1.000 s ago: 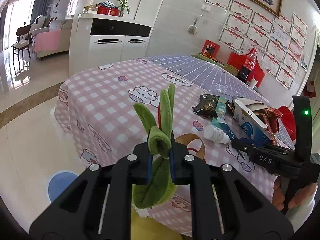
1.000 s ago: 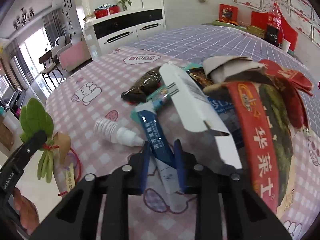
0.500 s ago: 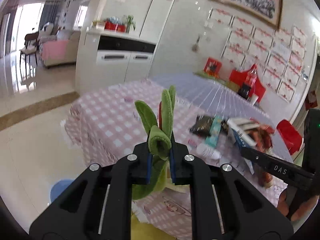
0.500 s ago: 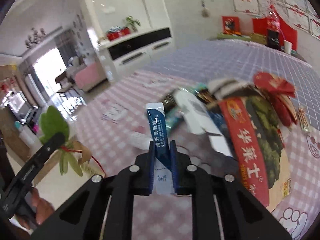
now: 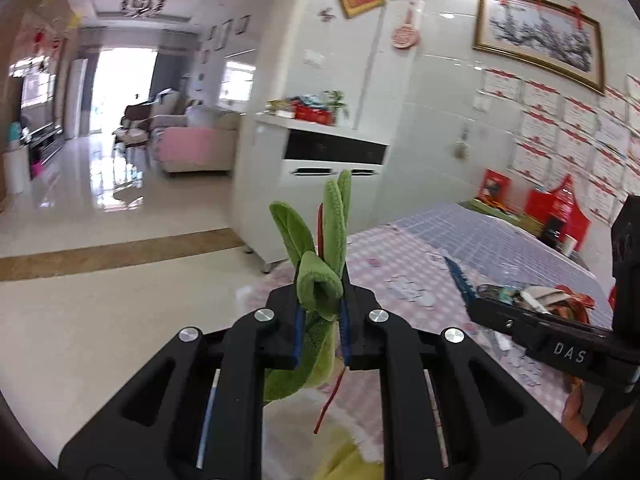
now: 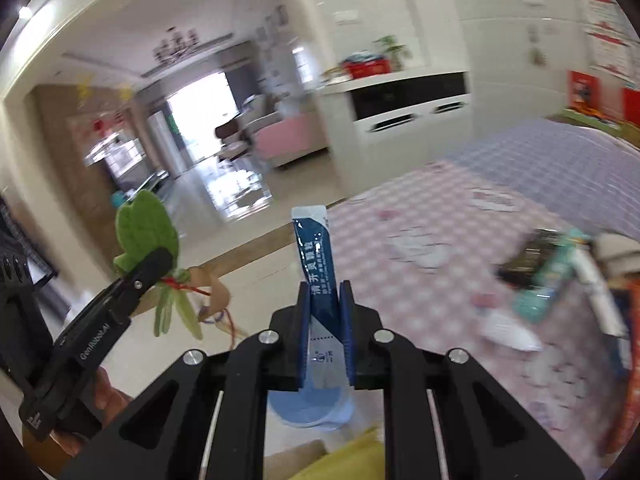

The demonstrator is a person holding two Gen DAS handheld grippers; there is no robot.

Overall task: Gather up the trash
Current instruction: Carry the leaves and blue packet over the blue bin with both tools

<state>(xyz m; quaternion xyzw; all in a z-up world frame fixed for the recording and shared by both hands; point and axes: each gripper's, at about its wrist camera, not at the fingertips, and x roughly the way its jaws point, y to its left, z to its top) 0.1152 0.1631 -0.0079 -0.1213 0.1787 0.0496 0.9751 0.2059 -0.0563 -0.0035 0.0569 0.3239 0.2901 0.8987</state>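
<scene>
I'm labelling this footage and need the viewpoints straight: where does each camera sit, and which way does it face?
Left wrist: on the left gripper, facing past the green felt leaves it grips toward the white cabinet; right gripper at right.
Right wrist: on the right gripper, facing the hallway past its blue sachet; a hand at left.
Shared: the checked tablecloth, each other's gripper.

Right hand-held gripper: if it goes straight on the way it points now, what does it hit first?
Probably nothing nearby. The right hand-held gripper, shut on the dark blue sachet, points past the edge of the pink checked tablecloth toward the shiny tiled floor. The floor looks like first contact, but depth is unclear.
</scene>
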